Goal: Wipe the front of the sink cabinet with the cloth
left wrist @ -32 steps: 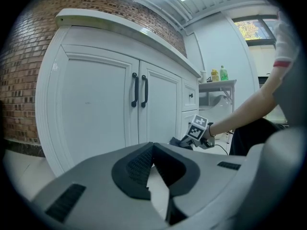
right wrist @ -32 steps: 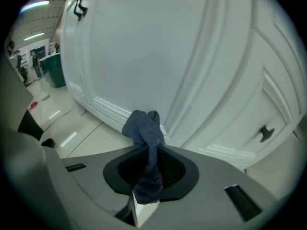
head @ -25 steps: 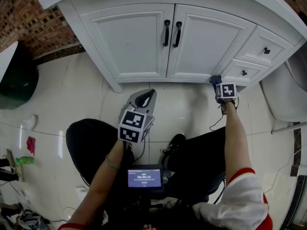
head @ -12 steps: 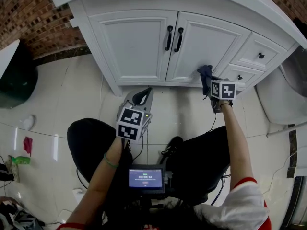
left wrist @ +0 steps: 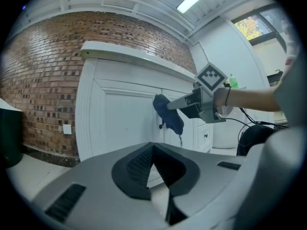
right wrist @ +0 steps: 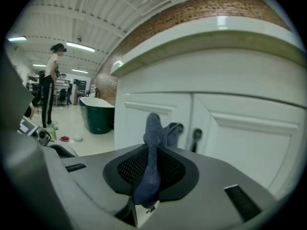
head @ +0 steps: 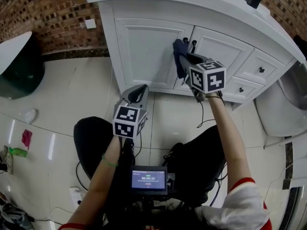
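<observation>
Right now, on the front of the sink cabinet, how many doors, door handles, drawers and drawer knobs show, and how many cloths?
Doors: 2
Door handles: 2
Drawers: 2
Drawer knobs: 2
Cloth: 1
Total: 9

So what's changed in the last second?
The right gripper, shut on the cloth, swept up and left across the sink cabinet, from the bottom edge by the drawers to the door handles. The left gripper stayed shut and empty, low in front of the cabinet.
</observation>
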The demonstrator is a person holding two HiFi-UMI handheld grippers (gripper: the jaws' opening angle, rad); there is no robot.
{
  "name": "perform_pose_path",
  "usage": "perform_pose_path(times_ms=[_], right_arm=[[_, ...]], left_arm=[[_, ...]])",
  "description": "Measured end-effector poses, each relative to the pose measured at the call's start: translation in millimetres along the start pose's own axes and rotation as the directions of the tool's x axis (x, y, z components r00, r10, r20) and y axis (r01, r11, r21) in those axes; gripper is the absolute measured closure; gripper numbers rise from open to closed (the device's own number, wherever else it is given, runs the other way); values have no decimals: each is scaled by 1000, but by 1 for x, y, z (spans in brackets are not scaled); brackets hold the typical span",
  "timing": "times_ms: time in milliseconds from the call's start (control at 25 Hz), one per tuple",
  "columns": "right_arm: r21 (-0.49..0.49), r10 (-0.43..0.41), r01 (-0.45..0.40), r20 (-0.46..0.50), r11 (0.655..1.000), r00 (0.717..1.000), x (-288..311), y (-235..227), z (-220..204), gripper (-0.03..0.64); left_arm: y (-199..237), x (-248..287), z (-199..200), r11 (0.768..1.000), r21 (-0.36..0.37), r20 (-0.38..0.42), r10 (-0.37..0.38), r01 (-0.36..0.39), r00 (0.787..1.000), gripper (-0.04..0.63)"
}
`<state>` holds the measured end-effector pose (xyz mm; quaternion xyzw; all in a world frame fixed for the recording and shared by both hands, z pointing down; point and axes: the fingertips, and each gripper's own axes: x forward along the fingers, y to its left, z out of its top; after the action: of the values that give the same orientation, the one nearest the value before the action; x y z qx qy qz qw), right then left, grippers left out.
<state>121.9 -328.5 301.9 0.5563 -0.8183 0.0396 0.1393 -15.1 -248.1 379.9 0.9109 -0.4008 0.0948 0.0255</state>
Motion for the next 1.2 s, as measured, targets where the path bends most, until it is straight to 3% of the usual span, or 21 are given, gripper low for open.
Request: perform_pose_path(times_ms=[280, 560, 760, 1200], right_arm=[[-97, 129, -119, 102, 988, 986, 55, 110, 101, 556], [-66, 148, -142, 88, 988, 985, 111, 159, 113, 557], [-46, 87, -85, 60, 995, 994, 108, 130, 97, 556], [-34, -102, 103, 35, 994, 994, 35, 2, 64, 555]], left_arm=[[28, -32, 5, 998, -49, 27, 46, -45, 999, 575], [45, -52, 2, 997, -50, 24, 65, -63, 998, 575], [49, -57, -1, 997, -42, 13, 68, -67, 998, 575], [27, -39, -6, 999, -28, -6, 35, -35, 999, 575]])
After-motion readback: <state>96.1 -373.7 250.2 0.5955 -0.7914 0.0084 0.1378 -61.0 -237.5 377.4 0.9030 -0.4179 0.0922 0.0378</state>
